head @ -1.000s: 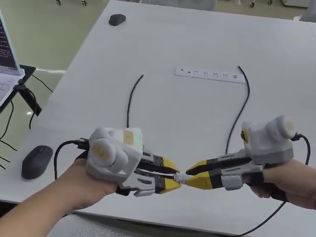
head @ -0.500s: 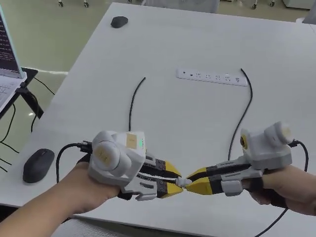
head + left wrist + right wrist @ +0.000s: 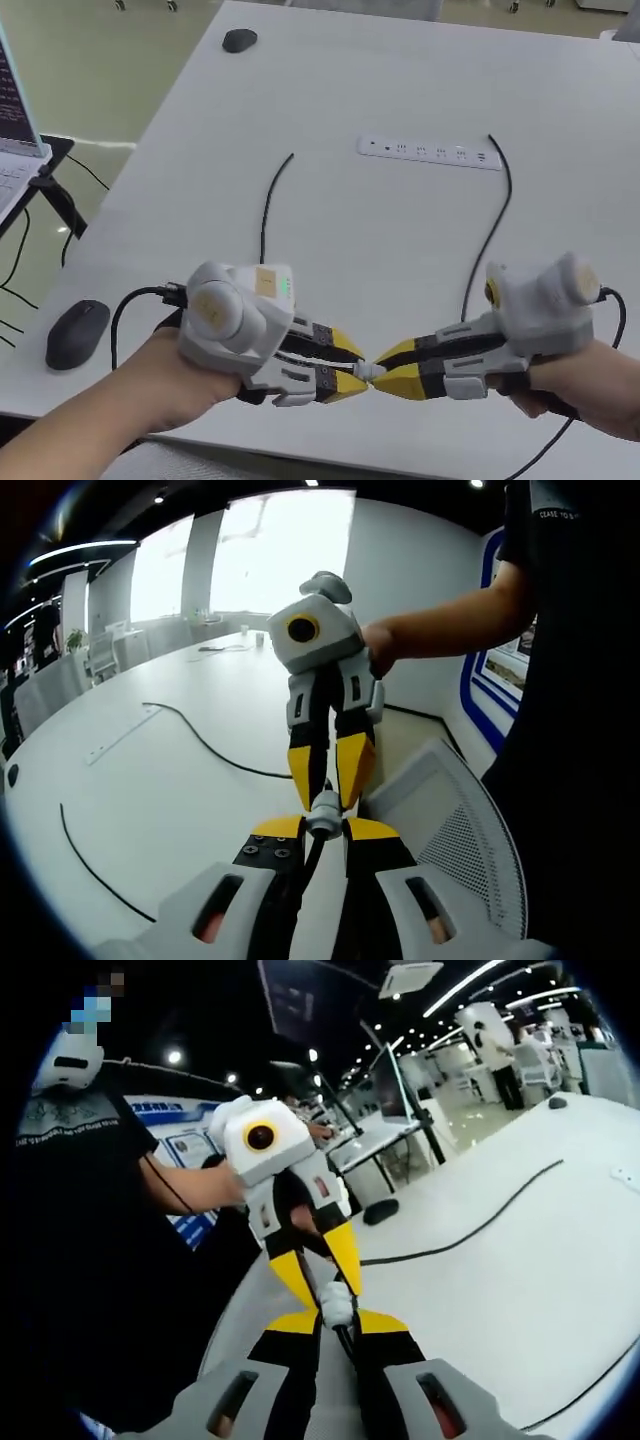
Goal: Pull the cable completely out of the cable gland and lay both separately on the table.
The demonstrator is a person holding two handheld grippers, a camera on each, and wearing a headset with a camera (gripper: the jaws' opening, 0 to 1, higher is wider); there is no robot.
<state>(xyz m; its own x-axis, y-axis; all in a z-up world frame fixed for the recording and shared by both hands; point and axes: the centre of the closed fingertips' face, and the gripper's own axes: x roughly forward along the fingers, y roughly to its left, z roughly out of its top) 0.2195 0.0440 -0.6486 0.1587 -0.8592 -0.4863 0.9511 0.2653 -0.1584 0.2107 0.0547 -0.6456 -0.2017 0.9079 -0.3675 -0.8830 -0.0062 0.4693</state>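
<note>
The small white cable gland (image 3: 372, 370) hangs in the air over the table's near edge, right where both grippers meet tip to tip. In the left gripper view the gland (image 3: 323, 813) sits just past my left gripper (image 3: 324, 830), and a black cable (image 3: 308, 865) runs from it back between those shut jaws. My right gripper (image 3: 390, 372) comes in from the opposite side and is shut on the gland (image 3: 336, 1303). A dark stub (image 3: 348, 1340) trails back between its jaws. The left gripper (image 3: 352, 373) is held by the hand at lower left.
The white table (image 3: 380, 90) carries a power strip (image 3: 428, 153), two loose black cables (image 3: 267, 205) (image 3: 490, 230) and a black mouse (image 3: 238, 40) at the far end. Another mouse (image 3: 76, 334) lies near the left edge. A laptop (image 3: 12, 130) stands off to the left.
Both grippers have stayed tip to tip on the gland and have sunk slightly toward the near edge. The view has shifted a little.
</note>
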